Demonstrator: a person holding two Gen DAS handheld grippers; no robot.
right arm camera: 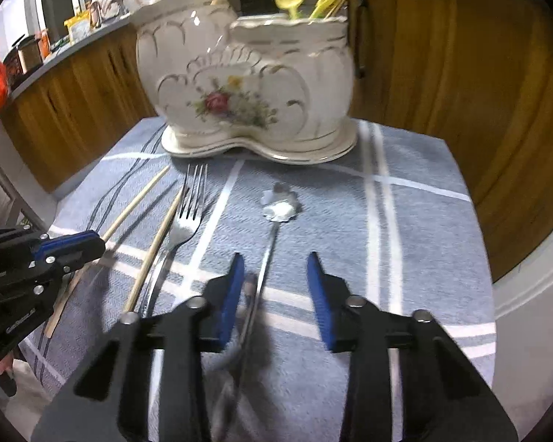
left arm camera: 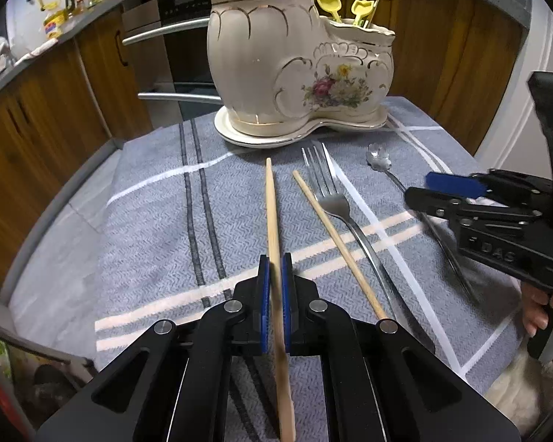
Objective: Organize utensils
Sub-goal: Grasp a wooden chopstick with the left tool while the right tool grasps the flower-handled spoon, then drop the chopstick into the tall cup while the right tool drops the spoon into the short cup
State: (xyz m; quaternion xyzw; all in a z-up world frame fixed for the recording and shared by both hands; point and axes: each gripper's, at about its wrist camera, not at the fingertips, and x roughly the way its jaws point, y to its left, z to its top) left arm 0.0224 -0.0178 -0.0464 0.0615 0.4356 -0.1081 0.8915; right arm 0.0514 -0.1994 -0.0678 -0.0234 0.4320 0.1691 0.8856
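Left gripper [left arm camera: 275, 294]: jaws clamp one chopstick [left arm camera: 272, 213]; an off-centre hold could let it pivot.
Right gripper [right arm camera: 275, 287]: jaws spread around spoon [right arm camera: 272, 228] on the bench; it may skid.

The left gripper [left arm camera: 275, 280] hangs low over the tabletop's near edge with fingers pinched together, while the right gripper [right arm camera: 275, 287] hovers nearby, fingers spread apart.

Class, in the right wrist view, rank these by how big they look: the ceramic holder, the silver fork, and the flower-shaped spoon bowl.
1. Ceramic holder, clearly largest.
2. Silver fork.
3. Flower-shaped spoon bowl, smallest.
The holder stands farthest from the camera yet looks biggest.
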